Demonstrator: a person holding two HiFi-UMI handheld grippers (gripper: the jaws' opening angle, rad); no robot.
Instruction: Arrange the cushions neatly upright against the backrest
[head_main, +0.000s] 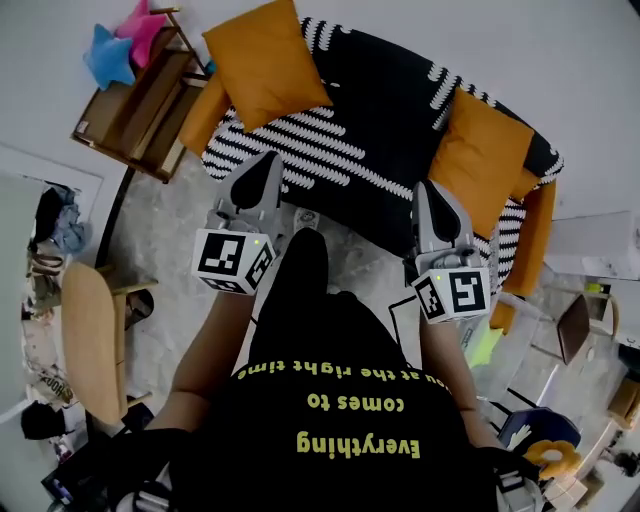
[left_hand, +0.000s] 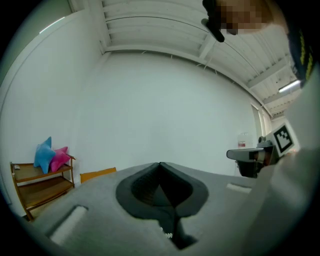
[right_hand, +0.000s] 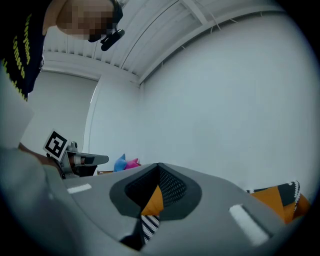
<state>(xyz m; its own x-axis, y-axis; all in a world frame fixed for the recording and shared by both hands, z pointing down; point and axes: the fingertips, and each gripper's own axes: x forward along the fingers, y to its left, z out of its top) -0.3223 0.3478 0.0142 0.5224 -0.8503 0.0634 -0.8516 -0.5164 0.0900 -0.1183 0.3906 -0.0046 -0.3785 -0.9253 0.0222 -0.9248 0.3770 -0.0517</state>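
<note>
The sofa (head_main: 385, 110) has a black-and-white striped cover and orange armrests. One orange cushion (head_main: 265, 62) leans at its far left end. A second orange cushion (head_main: 482, 158) leans at the right end and also shows low at the right of the right gripper view (right_hand: 274, 199). My left gripper (head_main: 267, 166) is shut and empty in front of the seat's left part, its jaws (left_hand: 160, 166) meeting at a closed tip. Before the seat's right part, my right gripper (head_main: 430, 192) is shut on nothing (right_hand: 159, 166). Both point level, short of the cushions.
A wooden shelf (head_main: 140, 100) left of the sofa carries a blue and a pink star pillow (left_hand: 51, 155). A wooden chair (head_main: 95, 340) stands at the left on the grey floor. Boxes and clutter (head_main: 590, 330) fill the right side. A white wall rises behind the sofa.
</note>
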